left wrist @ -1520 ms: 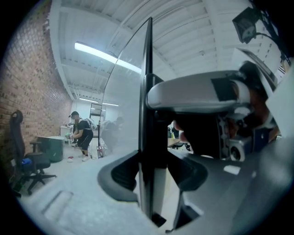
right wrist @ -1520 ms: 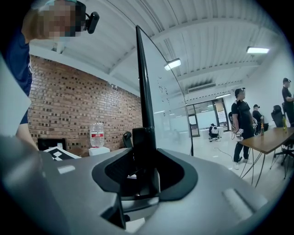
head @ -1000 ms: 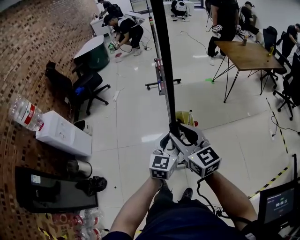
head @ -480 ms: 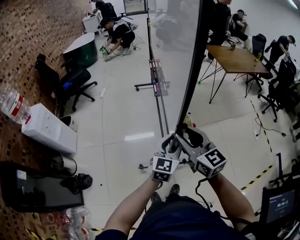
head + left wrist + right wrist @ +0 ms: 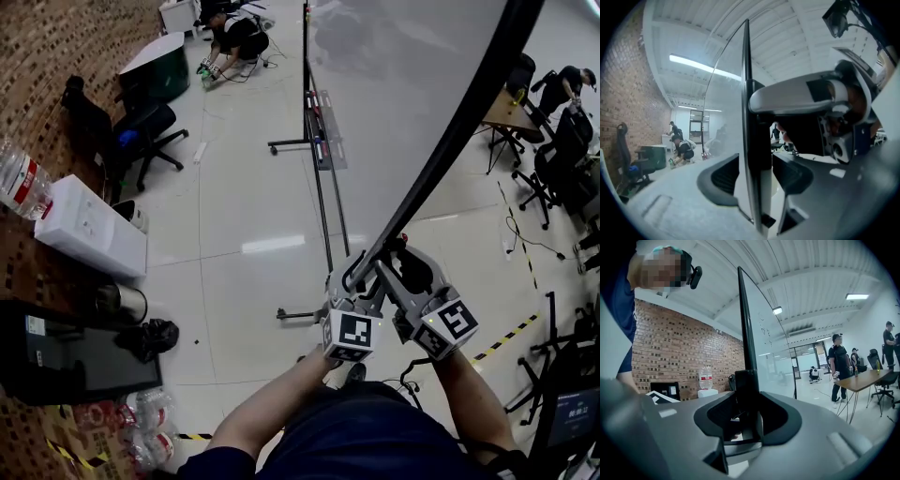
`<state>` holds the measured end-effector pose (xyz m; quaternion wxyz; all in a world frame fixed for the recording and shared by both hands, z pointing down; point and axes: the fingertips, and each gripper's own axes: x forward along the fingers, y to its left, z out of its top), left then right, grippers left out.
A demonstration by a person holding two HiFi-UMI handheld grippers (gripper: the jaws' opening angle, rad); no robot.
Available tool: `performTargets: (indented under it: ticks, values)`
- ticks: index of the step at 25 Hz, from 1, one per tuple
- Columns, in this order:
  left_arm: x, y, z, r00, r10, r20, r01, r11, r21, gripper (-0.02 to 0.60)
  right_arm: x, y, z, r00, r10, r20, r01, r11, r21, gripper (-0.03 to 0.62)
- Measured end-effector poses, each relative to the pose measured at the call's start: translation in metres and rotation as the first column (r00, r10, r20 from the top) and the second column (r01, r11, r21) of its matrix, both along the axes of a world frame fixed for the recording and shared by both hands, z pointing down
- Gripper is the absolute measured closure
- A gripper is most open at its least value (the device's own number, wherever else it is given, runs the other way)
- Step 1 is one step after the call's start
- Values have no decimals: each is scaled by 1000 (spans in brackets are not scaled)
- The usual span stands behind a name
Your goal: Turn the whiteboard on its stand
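Head view: whiteboard [image 5: 403, 94] seems mid-turn. Right gripper [image 5: 398, 255] fingers clamp its edge. Left gripper [image 5: 354, 278] fingers are opening around it, so a regrip likely comes next.

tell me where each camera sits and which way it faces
Head view: on the head, steeply down at floor and board; forearms, left tool, right tool show.
Left gripper view: on left tool, along its opening jaws, board edge between.
Right gripper view: on right tool, along jaws clamping board; torso shows.
Both gripper views share the board edge.
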<state>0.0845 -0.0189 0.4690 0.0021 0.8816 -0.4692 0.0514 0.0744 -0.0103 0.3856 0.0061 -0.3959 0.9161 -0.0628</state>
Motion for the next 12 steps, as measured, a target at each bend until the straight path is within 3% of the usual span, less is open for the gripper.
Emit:
performTargets:
  ticks: [5,7,12]
  values:
    - [20,14,8,1000,7,24,-6,999,-33,347,11,17,1,999,-29,20,29,1000,4,433]
    - [22,17,12,999,-29,28,30,999,-42,334,8,25,2,997,-73,20,73,997,0,433]
    - [16,36,18,992,-126,18,126,990,-56,393,8,48,-3,994,-75,77,74,997,11,433]
